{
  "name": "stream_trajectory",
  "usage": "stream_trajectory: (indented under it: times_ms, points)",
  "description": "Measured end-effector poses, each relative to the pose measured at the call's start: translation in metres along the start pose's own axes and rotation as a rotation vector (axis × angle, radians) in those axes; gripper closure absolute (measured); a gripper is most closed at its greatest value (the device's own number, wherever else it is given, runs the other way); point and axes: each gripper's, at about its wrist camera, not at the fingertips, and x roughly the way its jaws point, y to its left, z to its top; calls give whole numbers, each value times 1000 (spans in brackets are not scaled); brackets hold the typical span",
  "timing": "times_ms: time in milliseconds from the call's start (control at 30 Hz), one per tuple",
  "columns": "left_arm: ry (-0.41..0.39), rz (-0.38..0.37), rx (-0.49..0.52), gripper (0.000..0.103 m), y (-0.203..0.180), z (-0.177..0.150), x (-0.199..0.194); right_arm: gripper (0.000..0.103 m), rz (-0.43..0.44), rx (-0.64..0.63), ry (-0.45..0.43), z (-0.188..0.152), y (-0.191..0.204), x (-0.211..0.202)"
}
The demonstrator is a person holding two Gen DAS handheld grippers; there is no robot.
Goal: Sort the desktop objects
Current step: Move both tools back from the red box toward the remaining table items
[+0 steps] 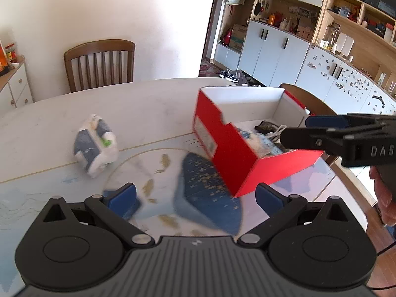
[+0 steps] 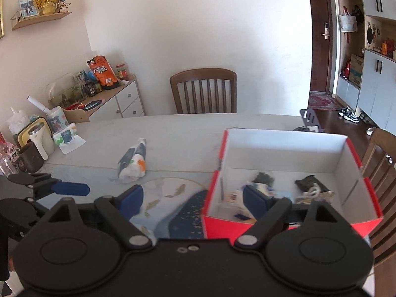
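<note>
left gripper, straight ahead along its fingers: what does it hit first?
Most likely the dark blue patterned item lying on the table between the open left gripper fingers, beside the red box. Depth is blurred.

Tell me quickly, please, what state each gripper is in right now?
Left gripper: open, holding nothing.
Right gripper: open, holding nothing.

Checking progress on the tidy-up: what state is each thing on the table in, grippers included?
Red box: lid off, holds several small items.
Tissue pack: lying on the table, outside the box, crumpled.
Blue pouch: flat on the table, partly under the box.
Left gripper: open, nothing between its fingers.
Right gripper: open, nothing held.
</note>
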Motion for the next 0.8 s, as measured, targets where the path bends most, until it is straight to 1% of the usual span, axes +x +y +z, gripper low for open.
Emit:
stream_trajectory:
  times_ms: [167, 233, 367, 467, 600, 800]
  points:
    - [23, -28, -10, 0, 30, -10, -5, 14, -3, -4, 8, 3, 25, 15]
    - [23, -35, 1, 0, 41, -15, -6, 14, -9, -4, 11, 4, 34, 22]
    - [30, -72, 28, 0, 60, -21, -7, 12, -3, -10, 28, 6, 52, 38]
    - [35, -82, 69, 0, 72, -27, -7, 12, -1, -14, 32, 8, 63, 49]
    - [52, -123, 122, 0, 85, -36, -4, 12, 12, -8, 44, 12, 73, 63]
    - [97, -168, 272, 0, 98, -50, 6, 12, -3, -19, 63, 21, 88, 86]
